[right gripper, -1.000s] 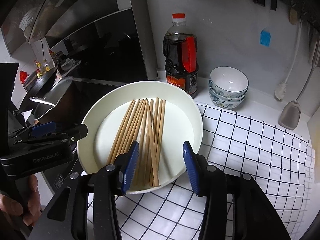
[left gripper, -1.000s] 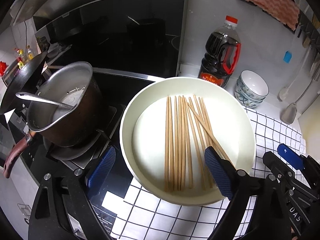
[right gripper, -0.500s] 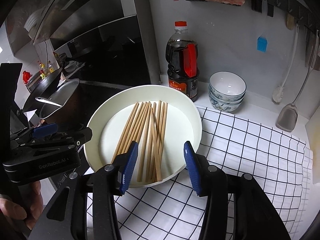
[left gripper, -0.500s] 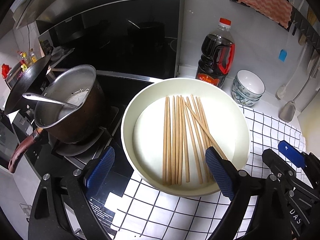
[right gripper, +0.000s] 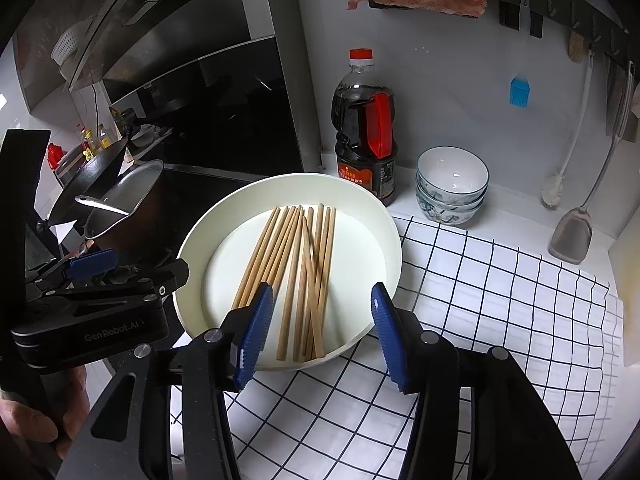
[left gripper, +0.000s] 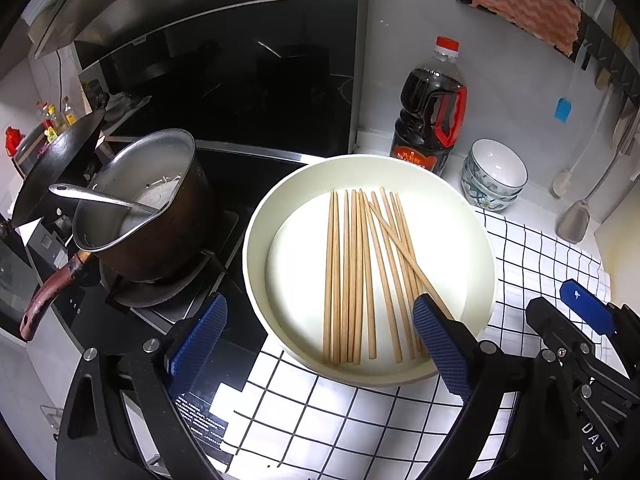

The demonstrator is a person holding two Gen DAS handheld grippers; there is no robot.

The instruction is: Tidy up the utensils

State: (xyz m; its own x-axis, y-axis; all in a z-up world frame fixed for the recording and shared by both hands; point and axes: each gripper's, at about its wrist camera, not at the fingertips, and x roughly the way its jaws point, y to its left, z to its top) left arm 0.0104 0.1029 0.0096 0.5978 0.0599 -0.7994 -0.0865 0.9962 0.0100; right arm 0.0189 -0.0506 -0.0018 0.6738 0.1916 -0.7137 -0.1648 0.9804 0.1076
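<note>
Chopsticks point(left gripper: 360, 276) of plain light wood lie loose in a round white shallow dish point(left gripper: 486, 248), one crossing the others at a slant. The dish sits at the left edge of a white cloth with a black grid point(right gripper: 480, 300).

Only the left wrist view shows the whole dented metal saucepan point(left gripper: 160, 216) left of the dish, a steel ladle resting inside, and its reddish handle. Only the right wrist view shows the person's hand point(right gripper: 28, 424) on the other tool.

Left gripper point(left gripper: 316, 344) hangs over the dish's near rim with jaws spread wide, holding nothing; right gripper point(right gripper: 320, 332) does likewise.

Behind the dish stand a dark sauce bottle with a red cap point(right gripper: 366, 136) and stacked patterned bowls point(right gripper: 452, 188).
</note>
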